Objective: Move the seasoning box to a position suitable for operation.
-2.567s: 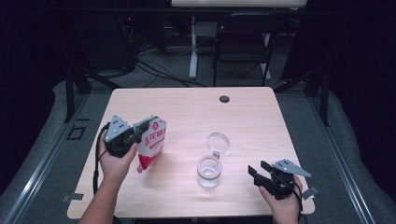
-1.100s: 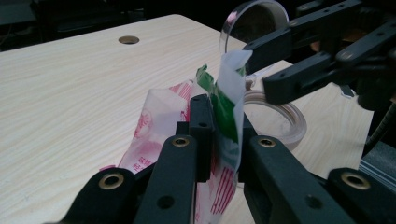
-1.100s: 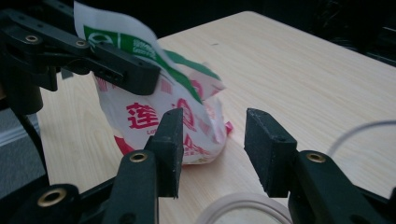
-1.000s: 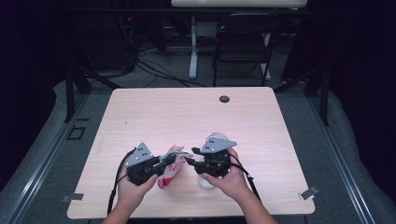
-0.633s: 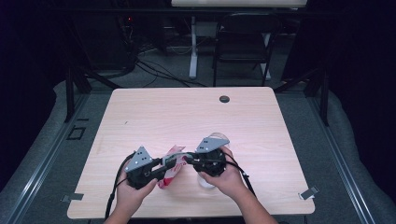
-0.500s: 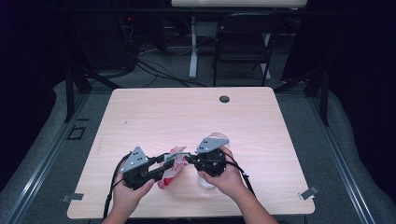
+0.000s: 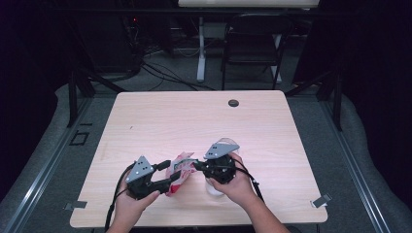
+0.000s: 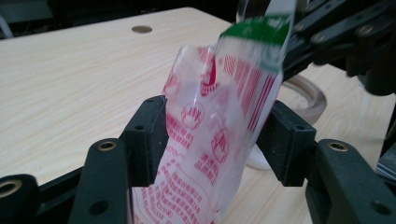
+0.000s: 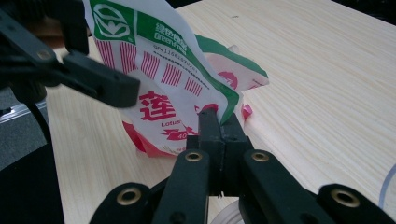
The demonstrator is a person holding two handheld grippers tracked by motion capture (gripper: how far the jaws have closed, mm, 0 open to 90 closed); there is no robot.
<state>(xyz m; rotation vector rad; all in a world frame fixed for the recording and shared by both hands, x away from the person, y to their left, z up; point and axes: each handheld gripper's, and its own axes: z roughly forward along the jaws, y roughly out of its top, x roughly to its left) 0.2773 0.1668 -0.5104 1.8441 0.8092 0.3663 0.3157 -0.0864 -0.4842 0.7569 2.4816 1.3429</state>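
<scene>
Both grippers have met over the jar (image 7: 214,187); right gripper (image 9: 218,122) pinches the packet (image 9: 159,70), left gripper (image 8: 212,140) has just been opening around it; pouring remains

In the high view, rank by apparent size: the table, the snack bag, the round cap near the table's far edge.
1. table
2. snack bag, partly hidden between the grippers
3. round cap
</scene>
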